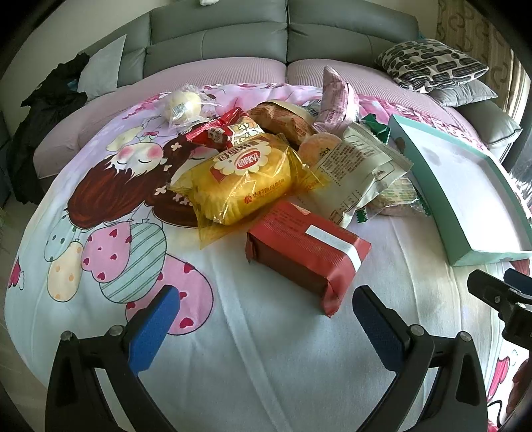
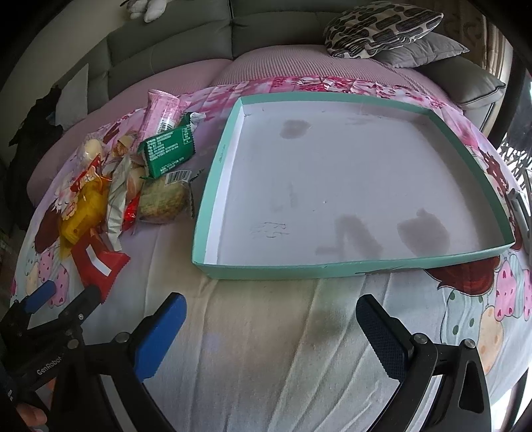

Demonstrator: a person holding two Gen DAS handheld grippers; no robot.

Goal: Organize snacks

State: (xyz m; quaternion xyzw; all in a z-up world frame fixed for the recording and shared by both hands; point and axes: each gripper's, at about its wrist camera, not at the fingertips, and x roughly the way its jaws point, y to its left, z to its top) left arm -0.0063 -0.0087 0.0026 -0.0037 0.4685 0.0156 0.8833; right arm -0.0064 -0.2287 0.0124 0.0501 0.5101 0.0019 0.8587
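A pile of wrapped snacks lies on a cartoon-print blanket. Nearest my left gripper point(image 1: 266, 304) is a red packet point(image 1: 306, 254), just ahead of its open, empty fingers. Behind it sit a yellow cake bag point(image 1: 237, 184), a pale printed pouch point(image 1: 360, 172), a round bun point(image 1: 183, 106) and a pink packet point(image 1: 335, 96). A shallow teal box point(image 2: 212, 186) with a white inside stands empty to the right of the pile. My right gripper point(image 2: 271, 317) hangs open before the box's near wall. A green packet point(image 2: 168, 149) and a round biscuit pack point(image 2: 163, 201) lie by the box's left side.
A grey sofa backrest point(image 1: 219, 36) runs behind the blanket. A patterned cushion point(image 2: 382, 25) on a grey cushion point(image 2: 422, 50) sits at the back right. Dark clothing point(image 1: 43, 109) is heaped at the far left. Bare blanket point(image 2: 266, 349) lies in front of both grippers.
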